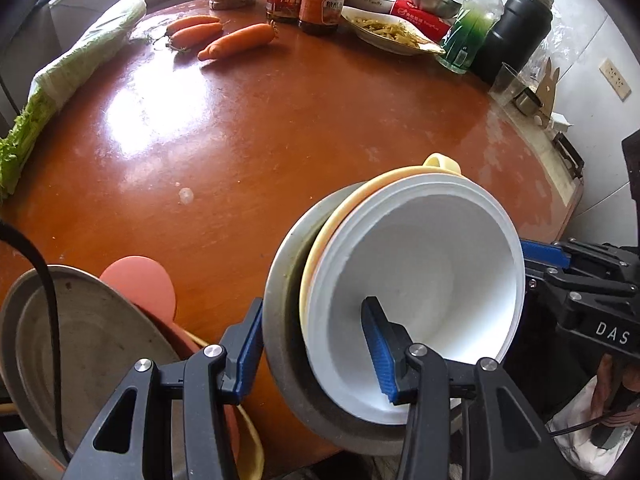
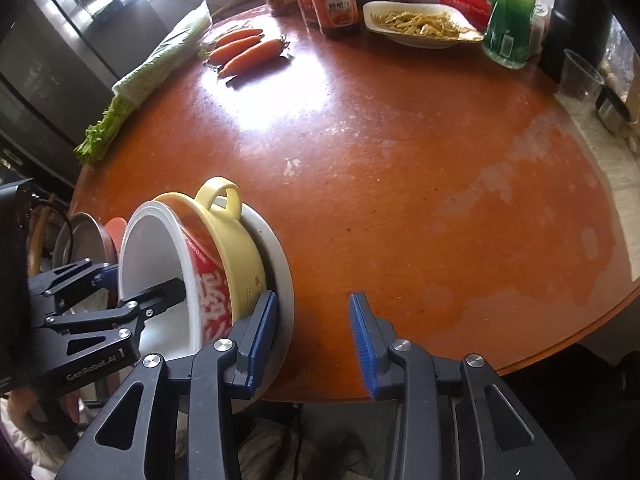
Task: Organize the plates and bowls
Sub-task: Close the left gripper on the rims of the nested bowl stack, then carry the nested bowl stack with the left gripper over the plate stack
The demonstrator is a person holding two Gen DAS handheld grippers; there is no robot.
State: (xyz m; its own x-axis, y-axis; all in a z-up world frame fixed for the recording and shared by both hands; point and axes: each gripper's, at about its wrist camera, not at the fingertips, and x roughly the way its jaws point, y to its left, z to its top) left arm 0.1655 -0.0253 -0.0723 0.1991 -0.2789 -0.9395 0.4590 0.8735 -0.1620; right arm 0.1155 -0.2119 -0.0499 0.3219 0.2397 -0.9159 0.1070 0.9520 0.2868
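Gripping: left gripper (image 1: 316, 344) pinches the nested stack through its walls, one finger inside the white bowl (image 1: 424, 264).
Stack: white bowl, yellow handled bowl (image 2: 236, 248) and grey plate (image 2: 282, 276), tilted at the table's (image 2: 400, 168) near edge, probably for carrying together.
Right gripper (image 2: 314, 344): spread, empty; its left pad beside the plate's rim, contact unclear.

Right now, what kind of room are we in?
Probably a home kitchen or dining room. Carrots, sauce jars and a plate of food sit on a round wooden table.
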